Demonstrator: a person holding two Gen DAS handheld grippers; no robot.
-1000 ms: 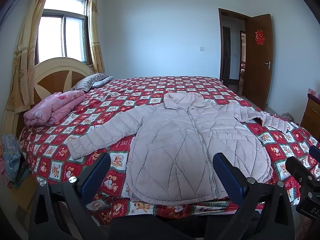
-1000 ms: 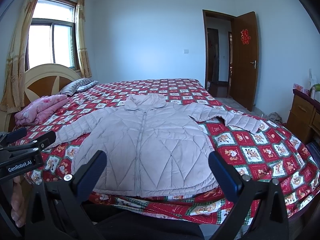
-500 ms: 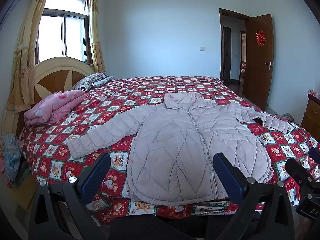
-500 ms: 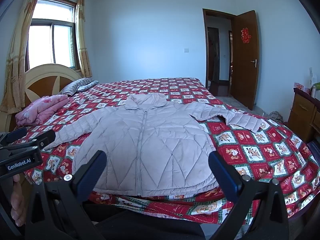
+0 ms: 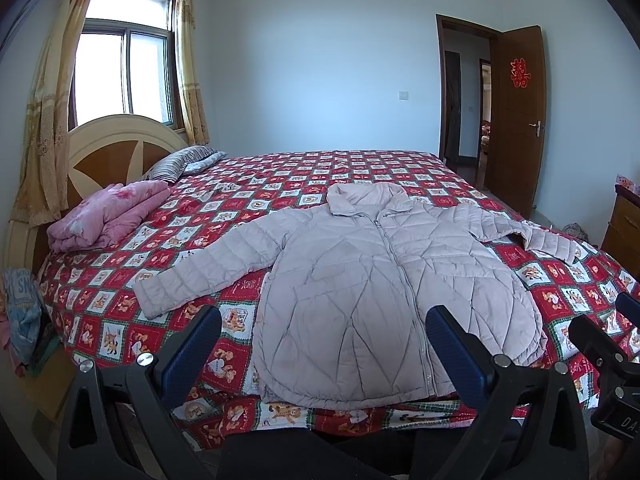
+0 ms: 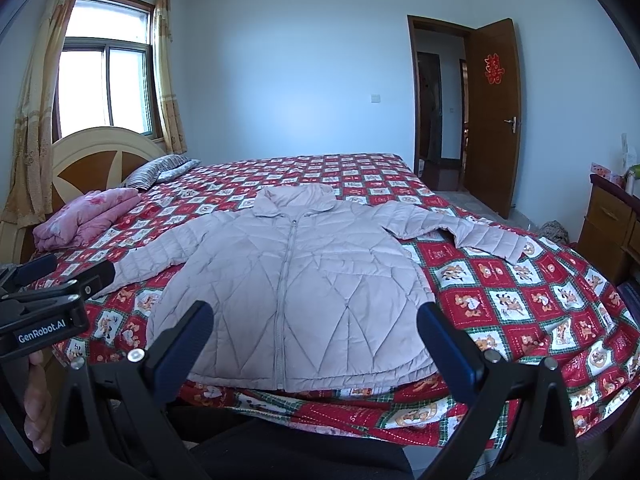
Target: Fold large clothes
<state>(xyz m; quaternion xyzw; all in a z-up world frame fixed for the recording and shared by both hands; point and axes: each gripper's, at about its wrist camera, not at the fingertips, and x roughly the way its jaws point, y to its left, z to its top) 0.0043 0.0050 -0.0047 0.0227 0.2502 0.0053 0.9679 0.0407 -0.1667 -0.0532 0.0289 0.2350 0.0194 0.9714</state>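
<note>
A pale pink quilted jacket (image 5: 380, 280) lies flat and zipped on the bed, collar away from me, both sleeves spread out; it also shows in the right wrist view (image 6: 296, 292). My left gripper (image 5: 324, 320) is open and empty, held off the bed's near edge in front of the jacket's hem. My right gripper (image 6: 316, 316) is open and empty too, at the same edge, a little to the right. Each gripper shows at the side of the other's view.
The bed (image 5: 120, 320) has a red checked cover. A folded pink quilt (image 5: 108, 216) and a striped pillow (image 5: 180, 160) lie by the headboard at the left. A wooden dresser (image 6: 608, 224) stands at the right. An open door (image 6: 492, 116) is beyond.
Both views have shifted very slightly nearer the bed. The jacket has not moved and both grippers stay open.
</note>
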